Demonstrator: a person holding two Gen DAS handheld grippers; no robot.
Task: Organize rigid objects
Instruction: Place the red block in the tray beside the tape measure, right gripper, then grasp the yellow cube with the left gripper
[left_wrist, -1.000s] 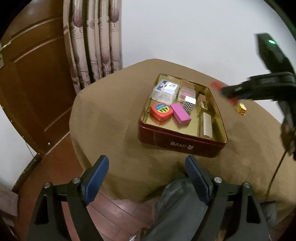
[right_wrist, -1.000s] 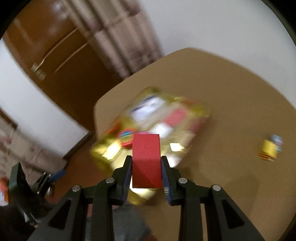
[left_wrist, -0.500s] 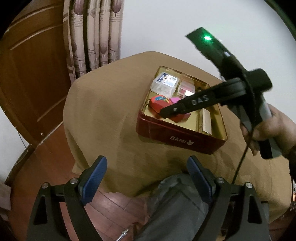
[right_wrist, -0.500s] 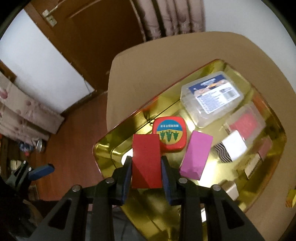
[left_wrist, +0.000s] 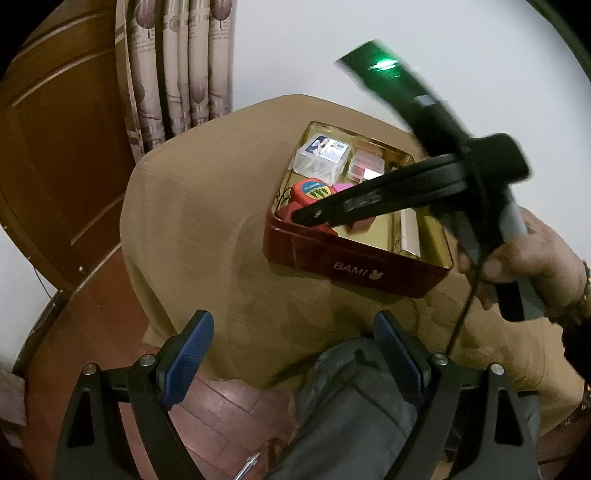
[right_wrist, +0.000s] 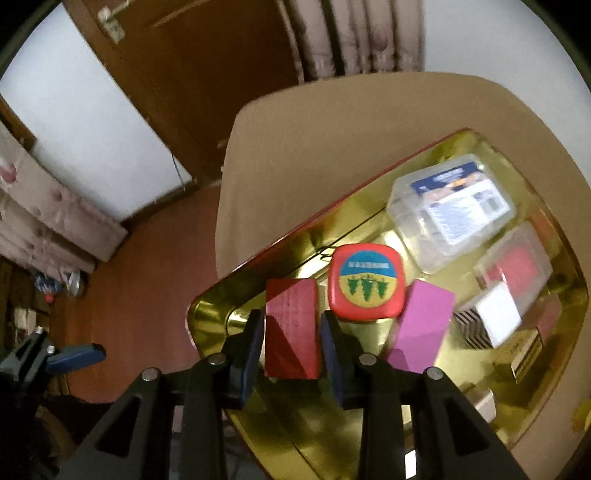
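Note:
A red wooden block (right_wrist: 291, 328) lies in the near left corner of the gold-lined red tin (left_wrist: 332, 254), beside a red square case with a yellow and blue label (right_wrist: 364, 282). My right gripper (right_wrist: 292, 317) straddles the block. Its jaws are opening, and thin gaps show between the pads and the block's sides. In the left wrist view the right gripper (left_wrist: 299, 216) reaches down into the tin, held by a hand (left_wrist: 532, 258). My left gripper (left_wrist: 291, 325) hangs open and empty over the table's near edge.
The tin also holds a pink block (right_wrist: 421, 325), a clear labelled box (right_wrist: 450, 210), a clear box with red inside (right_wrist: 517, 266) and a striped cube (right_wrist: 487, 321). A small yellow thing (right_wrist: 583, 417) lies on the brown tablecloth (left_wrist: 207, 221) outside the tin. A grey trouser knee (left_wrist: 354, 406) is below the left gripper.
The right gripper swung from above the table over the tin and sank into its near left corner with the red block. Its pads have eased off the block. The left gripper hardly moved.

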